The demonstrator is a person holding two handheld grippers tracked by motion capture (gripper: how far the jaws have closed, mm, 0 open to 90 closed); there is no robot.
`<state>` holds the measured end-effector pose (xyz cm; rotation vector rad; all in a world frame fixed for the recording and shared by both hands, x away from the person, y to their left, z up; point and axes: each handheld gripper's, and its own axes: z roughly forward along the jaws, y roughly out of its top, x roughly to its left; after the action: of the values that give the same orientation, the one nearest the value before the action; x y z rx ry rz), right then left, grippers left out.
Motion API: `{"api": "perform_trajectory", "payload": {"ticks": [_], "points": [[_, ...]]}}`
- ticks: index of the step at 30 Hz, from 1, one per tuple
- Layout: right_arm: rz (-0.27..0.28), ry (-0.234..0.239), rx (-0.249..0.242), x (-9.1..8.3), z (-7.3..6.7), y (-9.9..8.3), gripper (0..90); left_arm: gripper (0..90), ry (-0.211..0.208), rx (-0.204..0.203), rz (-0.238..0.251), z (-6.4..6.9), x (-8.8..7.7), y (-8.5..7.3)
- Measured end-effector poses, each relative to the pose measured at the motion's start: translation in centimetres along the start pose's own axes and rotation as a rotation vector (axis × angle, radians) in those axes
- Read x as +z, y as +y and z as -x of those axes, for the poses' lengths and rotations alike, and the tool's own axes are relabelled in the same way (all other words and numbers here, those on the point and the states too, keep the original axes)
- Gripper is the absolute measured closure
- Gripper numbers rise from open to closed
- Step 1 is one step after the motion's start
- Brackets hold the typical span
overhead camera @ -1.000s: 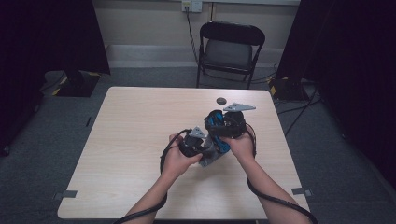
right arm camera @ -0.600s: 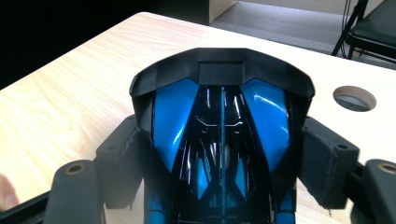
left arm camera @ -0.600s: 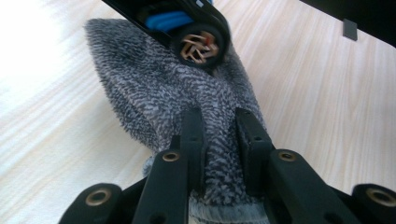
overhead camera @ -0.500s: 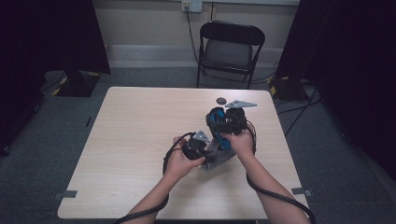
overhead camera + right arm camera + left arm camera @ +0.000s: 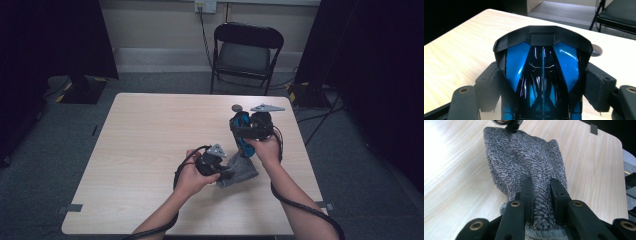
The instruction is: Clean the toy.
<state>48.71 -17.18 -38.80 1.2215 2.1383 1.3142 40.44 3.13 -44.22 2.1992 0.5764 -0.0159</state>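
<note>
Your left fingers (image 5: 541, 195) pinch the cloth (image 5: 529, 162) at frame centre while right fingers (image 5: 544, 97) clamp the toy car (image 5: 542, 72), ready for wiping.

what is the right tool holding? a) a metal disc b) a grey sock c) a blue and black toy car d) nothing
c: in the right gripper view the right tool has its jaws pressed on both sides of the blue and black toy car; the grey sock sits in the left tool.
</note>
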Motion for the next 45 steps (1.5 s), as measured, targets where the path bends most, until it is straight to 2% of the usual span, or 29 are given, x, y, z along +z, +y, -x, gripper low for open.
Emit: {"api": "perform_trajectory", "payload": {"ticks": [5, 10, 17, 24, 31, 34, 39, 42, 45], "points": [[-0.014, -0.028, 0.006, -1.0, 1.6, -0.6, 25.0, 75.5, 0.042, 0.000, 0.012, -0.7, -1.9, -0.4], [-0.037, -0.042, 0.028, -1.7, 3.1, -1.9, 25.0, 75.4, 0.104, -0.050, 0.042, -2.4, -4.4, -1.5], [-0.078, -0.067, 0.049, -2.1, 4.8, -3.7, 25.0, 75.4, 0.194, -0.099, 0.073, -4.5, -7.7, -3.0], [-0.122, -0.086, 0.043, -2.4, 5.6, -5.2, 25.0, 75.2, 0.273, -0.172, 0.063, -6.8, -9.9, -5.9], [-0.194, -0.104, 0.061, -1.9, 6.9, -7.0, 24.9, 74.6, 0.353, -0.235, 0.069, -8.6, -11.1, -8.4], [-0.205, -0.103, 0.071, -1.6, 7.4, -7.5, 24.9, 74.3, 0.378, -0.237, 0.072, -9.2, -11.5, -8.9], [-0.240, -0.133, 0.060, -0.8, 8.2, -8.0, 24.8, 73.0, 0.425, -0.269, 0.056, -10.7, -11.5, -9.9], [-0.261, -0.135, 0.080, -0.2, 8.8, -8.5, 24.7, 70.6, 0.440, -0.278, 0.049, -11.4, -11.1, -10.5], [-0.297, -0.155, 0.059, 0.5, 9.3, -9.2, 24.6, 68.8, 0.430, -0.291, 0.054, -11.8, -10.7, -10.8]]}}
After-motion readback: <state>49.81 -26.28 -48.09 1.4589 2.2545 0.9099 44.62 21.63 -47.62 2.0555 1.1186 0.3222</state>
